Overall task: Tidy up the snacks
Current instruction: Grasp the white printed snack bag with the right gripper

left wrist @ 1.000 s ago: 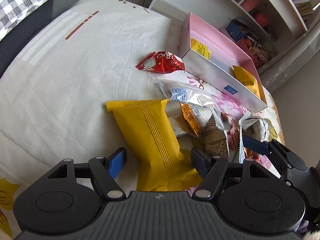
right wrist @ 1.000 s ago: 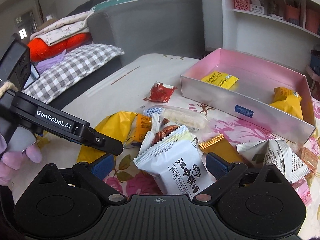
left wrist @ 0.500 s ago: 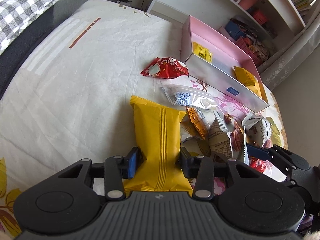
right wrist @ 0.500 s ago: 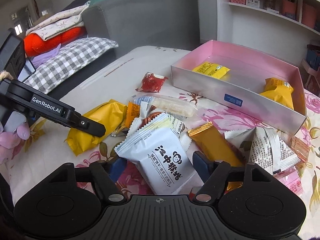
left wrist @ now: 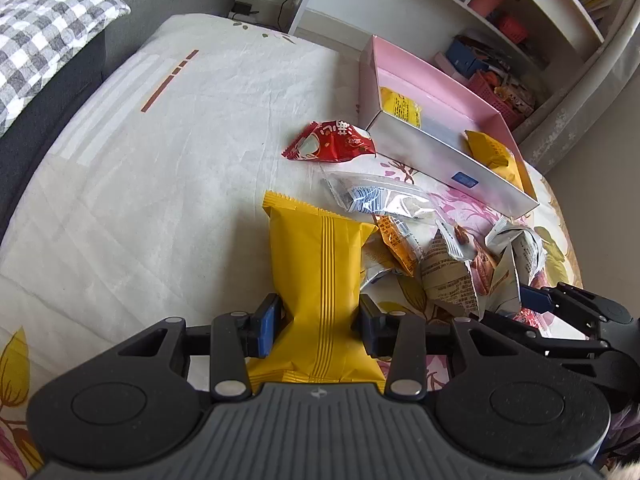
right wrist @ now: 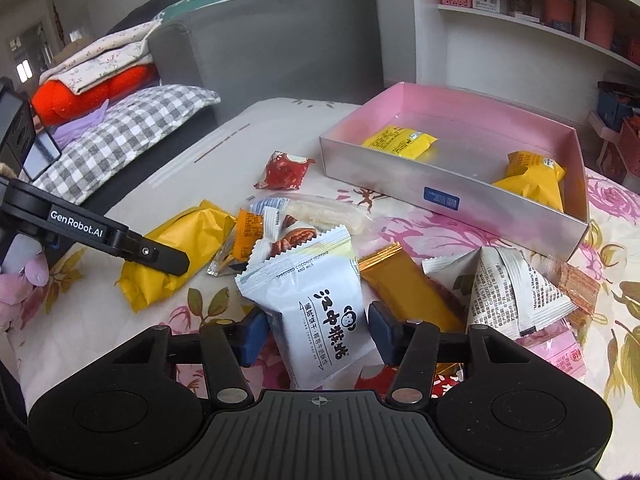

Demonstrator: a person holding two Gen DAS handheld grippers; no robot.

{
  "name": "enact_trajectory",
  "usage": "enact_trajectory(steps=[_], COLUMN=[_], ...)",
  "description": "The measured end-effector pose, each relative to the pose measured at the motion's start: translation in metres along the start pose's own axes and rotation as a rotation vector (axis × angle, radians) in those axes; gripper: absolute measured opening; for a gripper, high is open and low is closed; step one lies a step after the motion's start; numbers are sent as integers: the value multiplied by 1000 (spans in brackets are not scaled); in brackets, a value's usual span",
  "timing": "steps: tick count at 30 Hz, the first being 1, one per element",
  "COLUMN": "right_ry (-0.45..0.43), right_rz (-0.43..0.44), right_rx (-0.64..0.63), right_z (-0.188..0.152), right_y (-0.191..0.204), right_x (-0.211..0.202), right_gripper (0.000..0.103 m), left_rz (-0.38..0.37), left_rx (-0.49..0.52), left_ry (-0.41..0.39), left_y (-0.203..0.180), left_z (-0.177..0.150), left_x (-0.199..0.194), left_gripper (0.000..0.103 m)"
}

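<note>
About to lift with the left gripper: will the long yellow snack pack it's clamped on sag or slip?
The yellow snack pack looks puffy and pinches in between the left hand-held gripper's pads, so it is probably light and soft. Its far end may droop a little. The smooth wrapper might slip.

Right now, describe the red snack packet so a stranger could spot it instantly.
Find the pink box on the bed. Just off its near-left corner, on plain white sheet, lies the red packet, the only red wrapper lying apart from the pile.
</note>
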State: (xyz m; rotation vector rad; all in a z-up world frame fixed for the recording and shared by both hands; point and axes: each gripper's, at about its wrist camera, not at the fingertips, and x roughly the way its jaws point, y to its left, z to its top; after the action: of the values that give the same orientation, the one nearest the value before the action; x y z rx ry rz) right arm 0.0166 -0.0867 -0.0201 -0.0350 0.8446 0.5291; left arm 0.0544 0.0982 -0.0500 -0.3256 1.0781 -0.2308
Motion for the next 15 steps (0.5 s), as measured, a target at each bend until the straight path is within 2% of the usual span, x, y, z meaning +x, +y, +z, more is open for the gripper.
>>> enact_trajectory(steps=[4, 15], right_ry=[12, 63], right_rz=[13, -2], right_rx=[-41, -94], right_z=[-1, -7], right_y=[3, 6], right_x=[0, 12], right_gripper=[56, 57], left_rz=[2, 16], left_rx=[20, 32], left_ry=[-1, 7], left_y=[-3, -5], left_z=[0, -2], left_x=[-1, 2], left_gripper=[37, 37])
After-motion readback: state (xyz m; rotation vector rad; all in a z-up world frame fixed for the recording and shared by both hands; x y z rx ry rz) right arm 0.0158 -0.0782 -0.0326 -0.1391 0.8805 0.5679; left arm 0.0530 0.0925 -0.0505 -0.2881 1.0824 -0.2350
